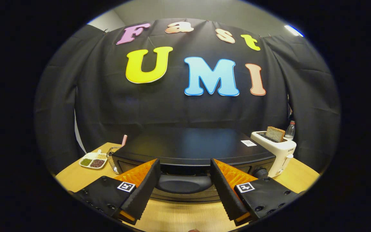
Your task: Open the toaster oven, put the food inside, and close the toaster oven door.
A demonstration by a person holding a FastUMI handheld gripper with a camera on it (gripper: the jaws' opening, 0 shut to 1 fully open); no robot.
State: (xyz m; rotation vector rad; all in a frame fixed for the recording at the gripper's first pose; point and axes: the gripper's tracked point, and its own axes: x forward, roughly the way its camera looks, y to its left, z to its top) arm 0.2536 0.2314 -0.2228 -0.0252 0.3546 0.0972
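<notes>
Toward the left corner of the light wooden bench [179, 219] sits a white divided dish [92, 160] holding green, pale and dark beans in separate compartments, and just beside it, touching or nearly touching the oven's left side, stands a metal box grater [111, 161] with a red-and-white checked handle; both seem parked out of the working lane. In the middle stands the black toaster oven [192, 146], its door shut and its dark curved handle [184, 183] facing the hand-held gripper [184, 175], whose fingers are spread apart with the handle lying between and just ahead of them, clamped on nothing, probably lined up to take the handle and pull the door down. A small white sticker on the oven top is too small to read. Right of the oven, near the bench's right edge, a white pop-up toaster [277, 151] holds a brown bread slice [275, 133] upright in its slot, likely the food; its side lettering is unreadable. Behind it stands a clear plastic bottle [290, 130]
</notes>
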